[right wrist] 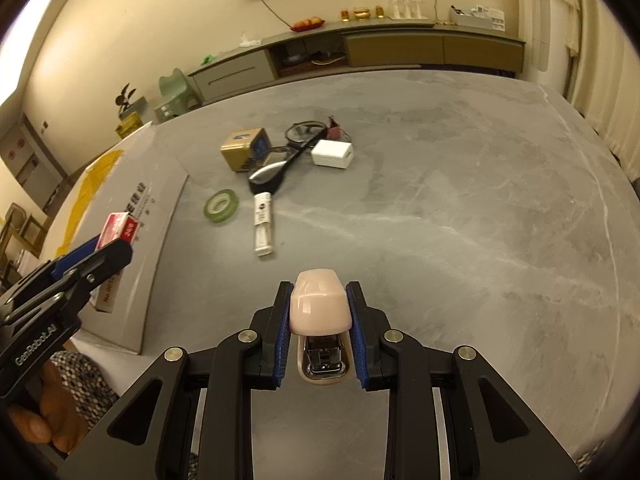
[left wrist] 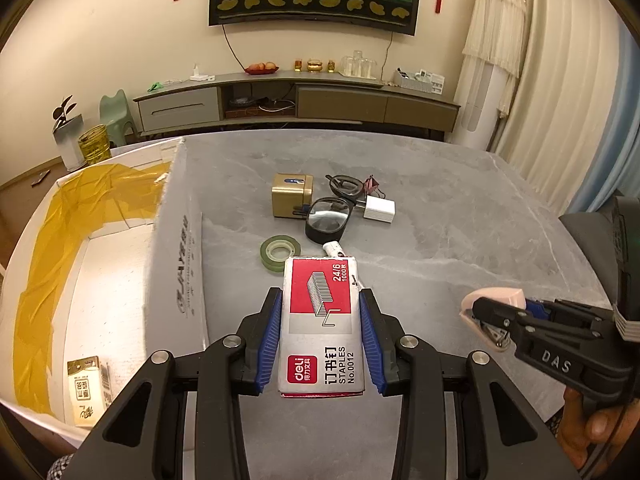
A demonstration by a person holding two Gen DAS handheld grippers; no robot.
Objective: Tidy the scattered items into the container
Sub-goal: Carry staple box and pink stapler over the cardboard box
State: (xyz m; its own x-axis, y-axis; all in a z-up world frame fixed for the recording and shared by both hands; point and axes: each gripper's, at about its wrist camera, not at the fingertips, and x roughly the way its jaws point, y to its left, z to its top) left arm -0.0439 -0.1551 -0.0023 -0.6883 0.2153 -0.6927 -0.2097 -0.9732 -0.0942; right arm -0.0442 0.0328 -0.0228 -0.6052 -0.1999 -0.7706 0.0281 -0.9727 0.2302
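Left wrist view: my left gripper [left wrist: 320, 336] is closed on a red-and-silver box of staples [left wrist: 322, 328], blue pads pressing both its long sides, held above the grey table [left wrist: 460, 216] just right of the open cardboard box [left wrist: 120, 240], in whose near corner a small gold-and-white packet [left wrist: 86, 390] lies. My right gripper [right wrist: 320, 334] is clamped on a pale pink stapler [right wrist: 320, 312], well right of the cardboard box. Beyond the staples, right of the box wall: a green tape roll [left wrist: 280, 252], a white tube [right wrist: 263, 224], a black magnifier [left wrist: 328, 220], a gold cube [left wrist: 291, 195], glasses [left wrist: 344, 186] and a white charger [left wrist: 378, 208].
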